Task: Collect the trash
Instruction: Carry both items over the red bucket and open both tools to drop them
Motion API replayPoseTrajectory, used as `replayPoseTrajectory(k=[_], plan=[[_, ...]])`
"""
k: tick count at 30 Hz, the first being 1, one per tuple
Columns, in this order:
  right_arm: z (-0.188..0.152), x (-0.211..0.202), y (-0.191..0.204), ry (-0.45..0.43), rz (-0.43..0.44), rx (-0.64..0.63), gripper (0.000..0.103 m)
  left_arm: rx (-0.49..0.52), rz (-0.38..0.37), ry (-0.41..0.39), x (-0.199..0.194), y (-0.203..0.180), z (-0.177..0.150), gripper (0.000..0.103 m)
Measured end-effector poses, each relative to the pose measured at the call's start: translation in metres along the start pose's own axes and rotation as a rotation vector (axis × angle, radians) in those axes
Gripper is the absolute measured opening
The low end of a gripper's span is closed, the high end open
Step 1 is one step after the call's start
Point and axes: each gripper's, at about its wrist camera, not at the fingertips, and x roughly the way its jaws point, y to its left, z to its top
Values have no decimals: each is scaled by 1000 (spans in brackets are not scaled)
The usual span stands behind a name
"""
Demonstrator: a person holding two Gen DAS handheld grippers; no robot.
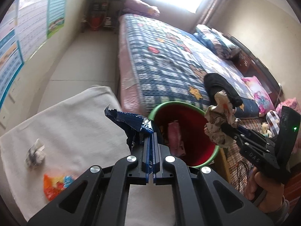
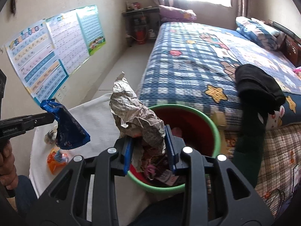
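The left tool (image 1: 152, 137) is pinching a dark blue snack wrapper (image 1: 129, 121) between nearly closed blue pads, the wrapper sticking up left of centre in the left wrist view, just beside the rim of the green bin (image 1: 212, 155). The right tool (image 2: 149, 146) is gripping a crumpled newspaper ball (image 2: 135, 116) with its pads held partly apart by the wad, and the paper is hanging over the bin's red interior (some pink and printed scraps are lying inside). Toward the lower left of both frames, a white cloth (image 1: 75, 128) is covering the tabletop, and on it an orange wrapper (image 1: 54, 186) and a small clear crumpled wrapper (image 1: 34, 153) are lying near each other. A bed with a blue checked quilt (image 2: 188, 60) is filling the right side, with a black garment (image 2: 259, 86) draped at its edge
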Motion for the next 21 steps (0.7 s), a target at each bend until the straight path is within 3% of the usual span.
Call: replayPoseTrajectory(k=[21], plan=[[-6,21,-66,48,-52,89,31,104,-82,97,71,-75,27,0]])
